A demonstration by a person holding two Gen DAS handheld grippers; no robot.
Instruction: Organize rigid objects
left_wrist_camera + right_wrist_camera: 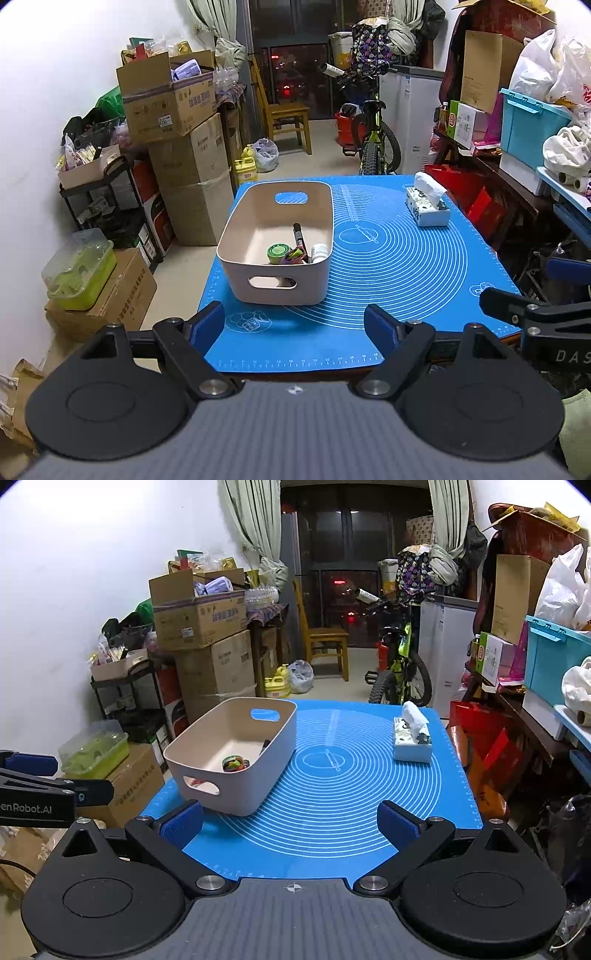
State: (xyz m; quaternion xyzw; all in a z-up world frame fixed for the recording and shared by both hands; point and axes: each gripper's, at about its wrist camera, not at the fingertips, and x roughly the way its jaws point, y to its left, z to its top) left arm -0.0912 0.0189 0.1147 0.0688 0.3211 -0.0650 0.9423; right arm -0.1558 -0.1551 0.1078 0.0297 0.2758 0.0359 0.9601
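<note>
Cluttered storeroom, blue-matted counter [406, 258]: the bin [277, 247] already holds the marker [298, 238], tin [277, 254] and bottle [319, 252]. Left tongs [295, 325] and right tongs [291, 823] hang open, empty. Nudging the bin, near the edge, could tip it off.

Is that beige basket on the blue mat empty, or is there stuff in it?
Not empty. The basket holds a few small things at its near end: a green-lidded jar, a black marker and a small white bottle. Most of its floor is bare.

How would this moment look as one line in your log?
left gripper open, empty | right gripper open, empty | small items in bin | tissue box on mat
</note>
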